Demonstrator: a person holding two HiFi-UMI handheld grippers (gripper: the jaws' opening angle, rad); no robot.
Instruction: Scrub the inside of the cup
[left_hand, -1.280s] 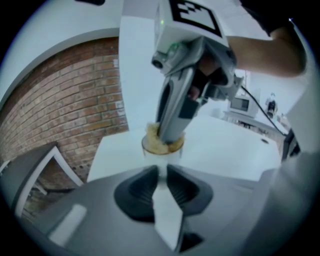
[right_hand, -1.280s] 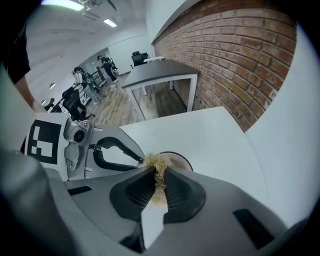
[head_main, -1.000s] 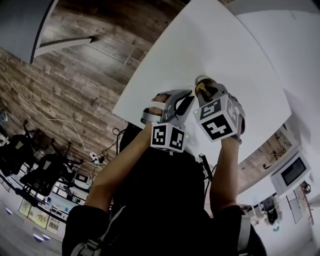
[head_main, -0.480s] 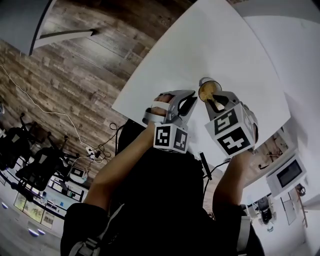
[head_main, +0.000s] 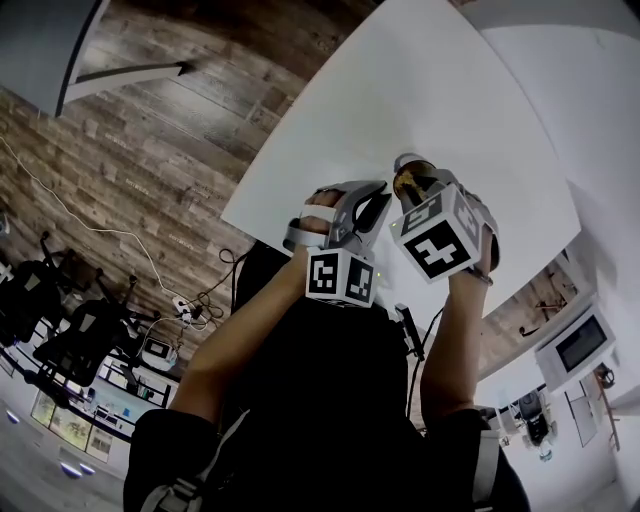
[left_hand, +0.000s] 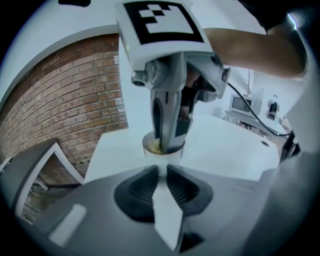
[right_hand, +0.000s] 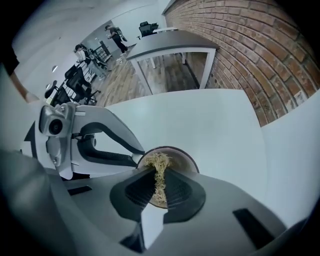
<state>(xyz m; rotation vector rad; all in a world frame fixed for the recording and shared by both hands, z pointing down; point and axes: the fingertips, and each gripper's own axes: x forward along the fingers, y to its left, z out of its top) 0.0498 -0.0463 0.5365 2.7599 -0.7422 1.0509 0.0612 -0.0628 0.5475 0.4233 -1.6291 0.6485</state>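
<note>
While the left gripper (left_hand: 162, 174) pins the cup (left_hand: 161, 150) upright on the white counter (left_hand: 225, 145), the right gripper (right_hand: 159, 176) drives a straw-coloured scrubber (right_hand: 158, 162) down into its mouth. The left jaws are clenched on the cup's wall just below the rim. That hold looks chosen to stop the small, light vessel from spinning or tipping under the rubbing. The right jaws are clamped on the fibrous pad itself. It pokes out past their tips, so the fibres rather than the hard jaws meet the cup's inner wall.

The cup stands not far from the counter's near edge, close in front of the person, with both grippers crowded together over it. The right one comes in steeply from above and the left from the side, so neither blocks the other. The scrubbing appears to be under way rather than finished. How clean the inside is cannot be judged, since the tool fills much of the opening. A brick wall (right_hand: 260, 55) runs behind the counter.
</note>
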